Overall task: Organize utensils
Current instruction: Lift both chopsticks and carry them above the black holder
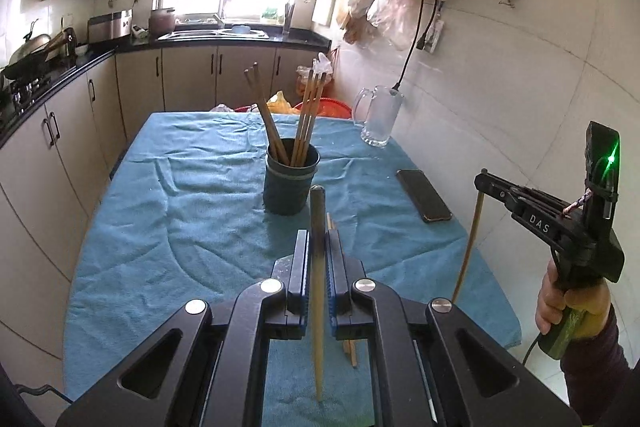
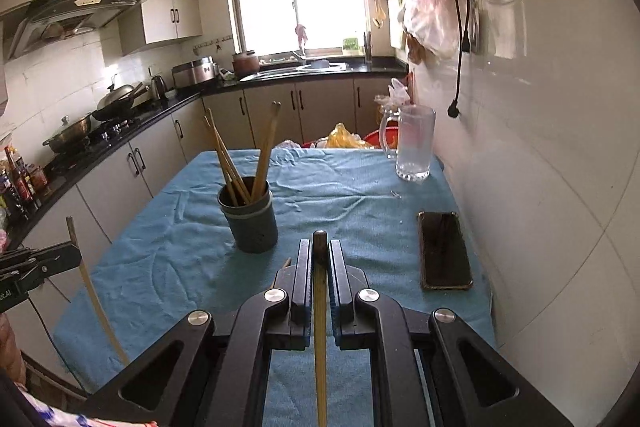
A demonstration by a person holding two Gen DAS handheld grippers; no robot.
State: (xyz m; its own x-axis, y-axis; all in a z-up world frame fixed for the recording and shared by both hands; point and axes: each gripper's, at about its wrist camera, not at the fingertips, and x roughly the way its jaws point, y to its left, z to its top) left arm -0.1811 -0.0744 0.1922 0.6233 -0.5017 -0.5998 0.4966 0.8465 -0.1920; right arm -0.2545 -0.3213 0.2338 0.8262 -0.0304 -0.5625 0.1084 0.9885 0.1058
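A dark round holder [image 1: 290, 183] [image 2: 250, 223] stands mid-table on the blue cloth [image 1: 180, 227], with several wooden chopsticks leaning out of it. My left gripper [image 1: 318, 237] is shut on one chopstick [image 1: 318, 307], which hangs down steeply above the near part of the cloth. My right gripper [image 2: 320, 245] is shut on another chopstick [image 2: 320, 327], also raised above the cloth short of the holder. Each gripper shows in the other's view: the right gripper [image 1: 484, 183] with its chopstick [image 1: 468, 247], and the left gripper [image 2: 74, 251] with its chopstick [image 2: 94, 295]. Loose chopsticks [image 1: 350, 351] lie under the left gripper.
A black phone [image 1: 424, 195] [image 2: 444, 251] lies flat on the cloth's right side. A glass mug [image 1: 378, 117] [image 2: 414, 143] stands at the far right corner by the tiled wall. Kitchen counters and cabinets run along the left and back.
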